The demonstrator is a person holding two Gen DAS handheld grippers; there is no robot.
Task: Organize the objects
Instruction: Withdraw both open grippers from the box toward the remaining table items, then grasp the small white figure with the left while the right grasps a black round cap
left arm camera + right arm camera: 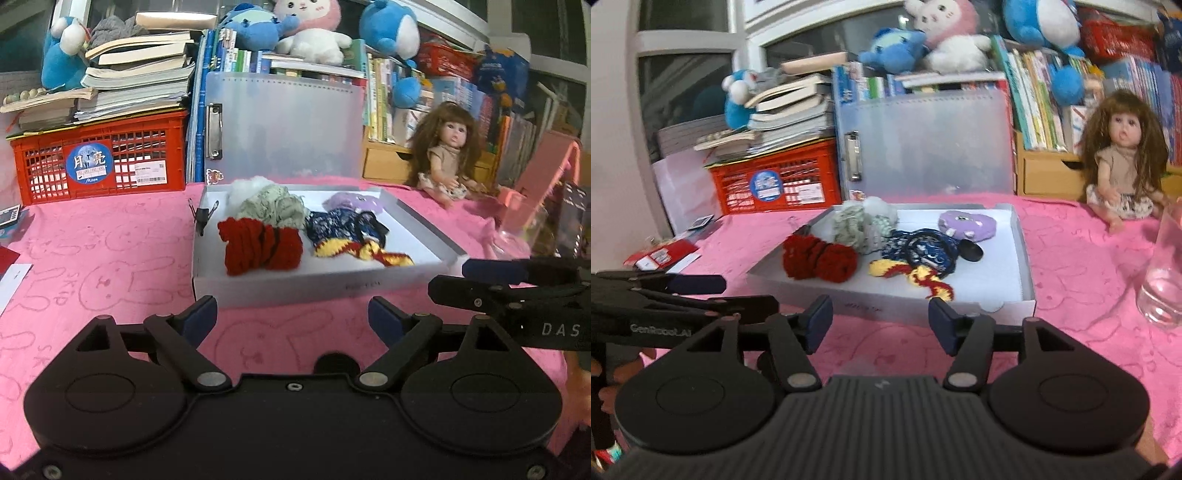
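Pink cloth printed with rabbit outlines covers your counter (110, 266), and books, plush toys and a long-haired doll (448, 155) crowd the back. Your white tray (417, 225) sits in the middle of that cloth, just ahead of both claws. Inside it lie a red knitted piece (262, 251) at the near left, a pale green crocheted piece (273, 208) behind it, a dark blue patterned fabric item (332, 225), a yellow-and-red knitted strip (354, 253) at the near right, and a purple soft item (967, 225) toward the far right. Behind the tray stands a frosted plastic folder (284, 125). The red crate (99, 162) on the left carries a round blue sticker reading "Moon". Your left claw (293, 319) is spread wide with nothing between its pads. Your right claw (881, 319) is likewise released and empty; a clear glass (1163, 266) stands to its right.
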